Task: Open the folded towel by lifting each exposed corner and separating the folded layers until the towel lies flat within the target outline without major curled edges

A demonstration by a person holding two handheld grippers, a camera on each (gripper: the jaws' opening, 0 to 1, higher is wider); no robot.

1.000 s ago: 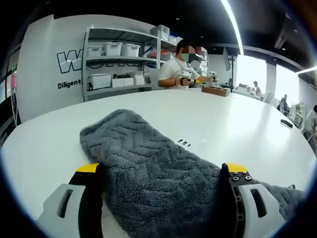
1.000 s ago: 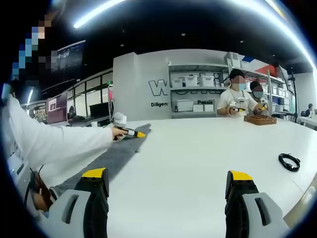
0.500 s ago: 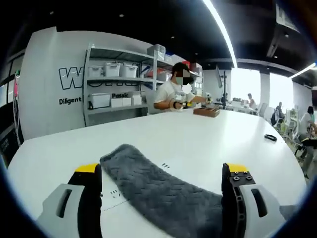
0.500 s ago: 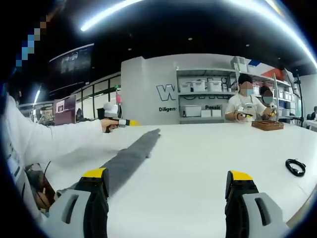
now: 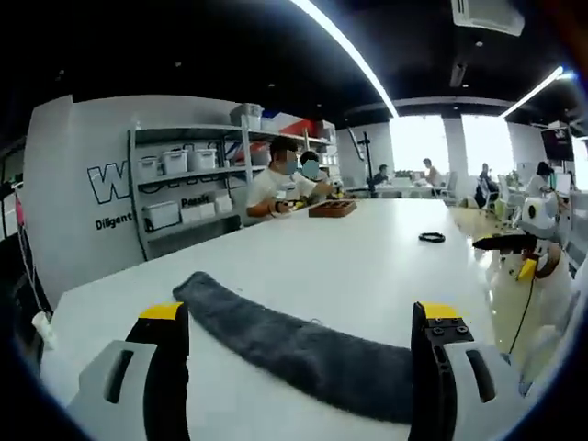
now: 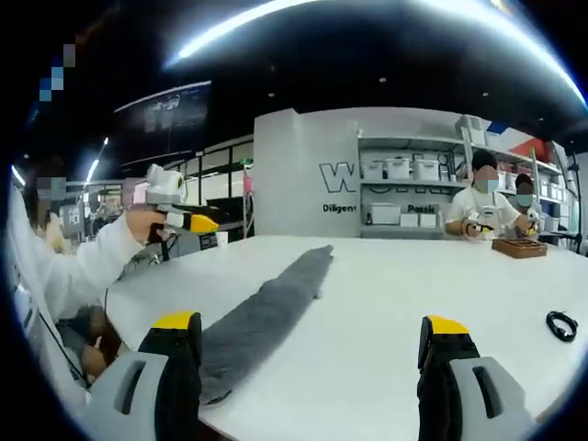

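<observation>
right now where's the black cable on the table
The black cable lies coiled on the white table at the far right of the right gripper view, well apart from the grey towel; in the left gripper view it sits mid-table.

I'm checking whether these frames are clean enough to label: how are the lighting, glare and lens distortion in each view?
Left gripper view: strong fisheye bend, the table edge curving; bright windows at the back wash out, the ceiling light strip glares, the grey towel reads evenly lit. Right gripper view: the same bend, ceiling strips smeared into arcs, towel texture soft, and the left gripper in the person's hand small near the edge.
</observation>
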